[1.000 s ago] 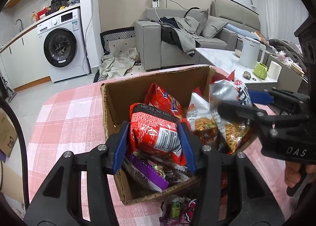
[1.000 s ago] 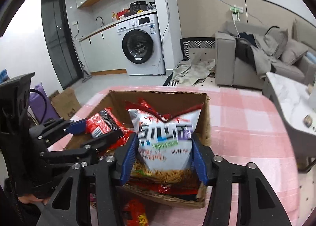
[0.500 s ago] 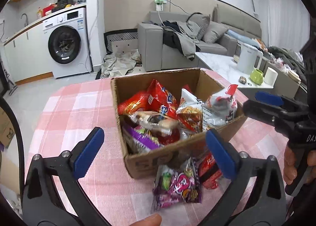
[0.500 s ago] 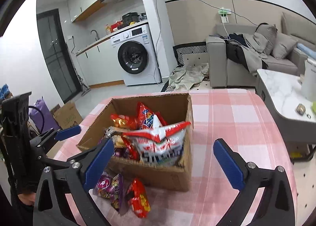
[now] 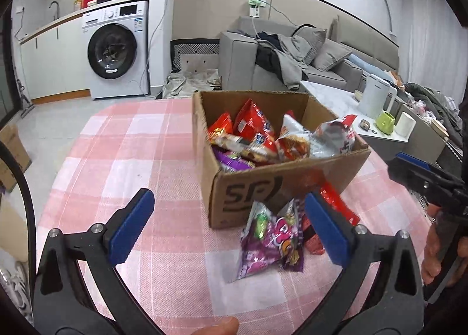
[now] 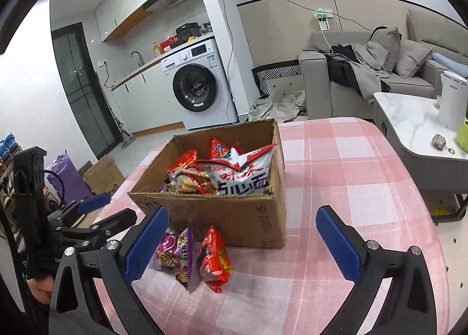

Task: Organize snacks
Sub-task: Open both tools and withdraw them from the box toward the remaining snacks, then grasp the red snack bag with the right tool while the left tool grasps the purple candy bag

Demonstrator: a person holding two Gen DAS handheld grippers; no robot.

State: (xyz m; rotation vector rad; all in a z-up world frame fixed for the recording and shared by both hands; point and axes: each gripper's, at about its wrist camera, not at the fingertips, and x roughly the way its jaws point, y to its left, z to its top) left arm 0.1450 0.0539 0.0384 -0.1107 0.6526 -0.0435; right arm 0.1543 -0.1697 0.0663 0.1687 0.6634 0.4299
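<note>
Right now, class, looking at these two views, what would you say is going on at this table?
A person holds a gripper in each hand, sorting snacks into a cardboard box on a pink checked tablecloth. Both the left gripper and right gripper are wide open and empty, short of the box. The box holds several packets. A purple packet and a red packet lie on the cloth in front of it, not yet packed.

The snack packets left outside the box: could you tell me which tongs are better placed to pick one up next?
Probably the left tongs: open, with the purple packet just ahead beside the cardboard box. The right tongs are open too.
</note>
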